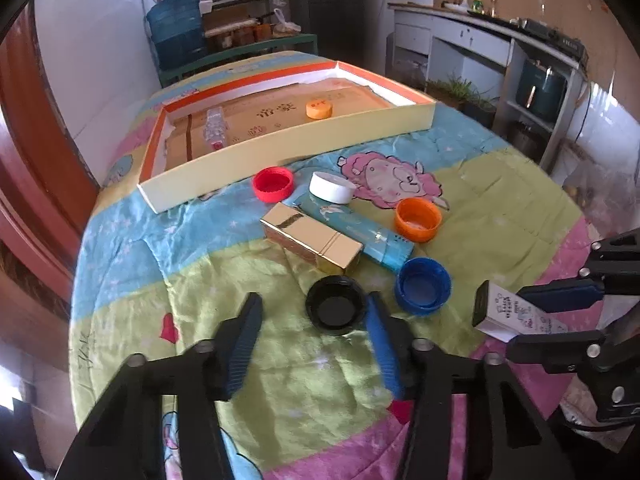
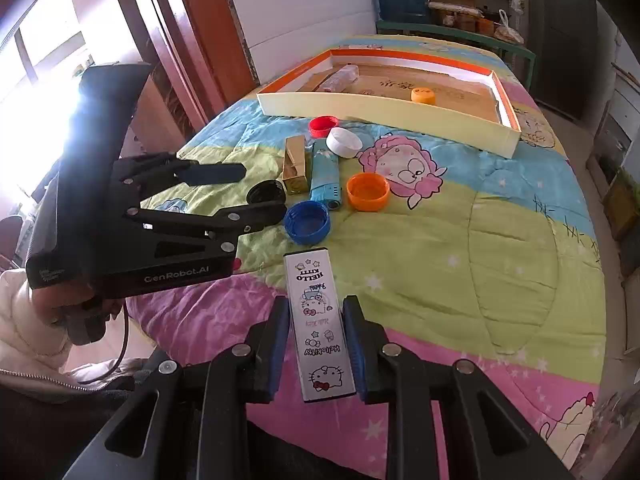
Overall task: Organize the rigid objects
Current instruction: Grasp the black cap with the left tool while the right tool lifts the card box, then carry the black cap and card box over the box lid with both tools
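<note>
My left gripper (image 1: pixel 313 300) is open, low over the quilt. A black cap (image 1: pixel 335 310) lies between its fingers, close to the right finger (image 1: pixel 380 332) and apart from the left one. The right wrist view shows the same left gripper (image 2: pixel 262 191) from the side, around the black cap (image 2: pixel 264 192). My right gripper (image 2: pixel 316 304) is shut on a white Hello Kitty box (image 2: pixel 320 328), held above the quilt; the right gripper (image 1: pixel 516 318) and the white box (image 1: pixel 508 312) also show at the right of the left wrist view.
A shallow cream tray (image 1: pixel 280 140) at the back holds an orange cap (image 1: pixel 319 110) and a clear bottle (image 1: pixel 216 126). On the quilt lie red (image 1: pixel 274 184), white (image 1: pixel 332 187), orange (image 1: pixel 418 220) and blue (image 1: pixel 424 286) caps, a gold box (image 1: pixel 312 242) and a teal box (image 1: pixel 356 232).
</note>
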Demonstrator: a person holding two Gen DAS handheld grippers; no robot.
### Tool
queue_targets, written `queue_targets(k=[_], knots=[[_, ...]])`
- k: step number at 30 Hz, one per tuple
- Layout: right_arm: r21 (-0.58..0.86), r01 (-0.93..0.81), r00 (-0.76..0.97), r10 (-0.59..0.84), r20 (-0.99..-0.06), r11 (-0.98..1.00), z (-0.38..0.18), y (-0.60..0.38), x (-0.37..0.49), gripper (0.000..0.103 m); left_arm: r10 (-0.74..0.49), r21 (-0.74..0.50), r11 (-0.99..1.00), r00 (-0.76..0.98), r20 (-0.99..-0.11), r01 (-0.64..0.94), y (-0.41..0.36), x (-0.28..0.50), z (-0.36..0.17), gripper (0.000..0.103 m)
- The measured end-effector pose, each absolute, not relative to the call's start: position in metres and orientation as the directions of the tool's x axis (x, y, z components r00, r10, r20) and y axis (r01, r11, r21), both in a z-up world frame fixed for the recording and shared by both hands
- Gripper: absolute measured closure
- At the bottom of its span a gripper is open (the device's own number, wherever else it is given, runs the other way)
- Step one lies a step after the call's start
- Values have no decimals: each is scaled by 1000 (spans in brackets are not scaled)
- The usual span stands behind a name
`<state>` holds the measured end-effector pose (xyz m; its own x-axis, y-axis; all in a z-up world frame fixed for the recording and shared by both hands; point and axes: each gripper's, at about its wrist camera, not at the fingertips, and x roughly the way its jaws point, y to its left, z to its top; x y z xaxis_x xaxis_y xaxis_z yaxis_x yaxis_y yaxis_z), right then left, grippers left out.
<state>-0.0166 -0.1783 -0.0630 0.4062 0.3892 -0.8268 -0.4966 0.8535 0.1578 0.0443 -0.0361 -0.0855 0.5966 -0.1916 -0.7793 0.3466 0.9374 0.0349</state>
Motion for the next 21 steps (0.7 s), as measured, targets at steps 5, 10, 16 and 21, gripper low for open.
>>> queue_targets(k=[5,10,16,21], knots=[[159,-481,419,385,-823,862,-61,-179,-15,75,-208,11,940,600,-773,340,-36,42,-86,72],[165,-456,436,381,-815,874,-58,-182,-11,75,-221,-19,947,607,-764,321,-31,38,-83,73],[146,-442,454,361,-814,885,-54,-180,-6,75,-248,-64,950,617,-747,305,-24,34,-73,73],[103,-444,483,334,-809,890,-49,-174,-2,75,-260,-76,950,636,-726,301,-22,32,-61,73]])
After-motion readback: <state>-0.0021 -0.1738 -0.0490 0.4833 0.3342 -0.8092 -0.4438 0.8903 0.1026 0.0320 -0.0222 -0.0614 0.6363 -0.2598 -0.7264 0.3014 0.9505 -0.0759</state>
